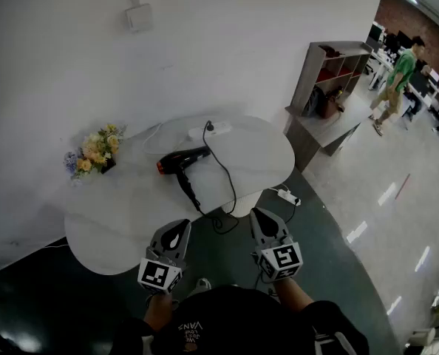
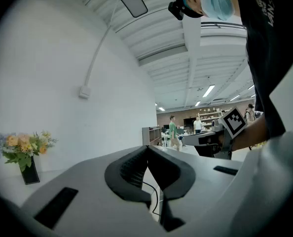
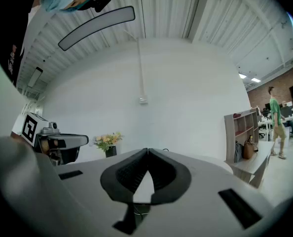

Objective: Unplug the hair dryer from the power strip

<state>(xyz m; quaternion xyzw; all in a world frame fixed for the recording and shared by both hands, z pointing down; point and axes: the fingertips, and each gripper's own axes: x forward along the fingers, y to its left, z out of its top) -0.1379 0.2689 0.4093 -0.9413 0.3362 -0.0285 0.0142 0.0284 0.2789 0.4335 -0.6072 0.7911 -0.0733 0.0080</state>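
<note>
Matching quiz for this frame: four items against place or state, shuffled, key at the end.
1. hair dryer
2. power strip
3. flowers
4. left gripper

A. jaws shut, nothing between them
B. at the left end of the table
C. at the table's far edge, with a black plug in it
D. lying on its side mid-table

Pairs: 1-D, 2-C, 3-B, 4-A

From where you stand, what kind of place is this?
Probably an open-plan office or lab: a shelf unit, monitors far behind it, and a white table.
</note>
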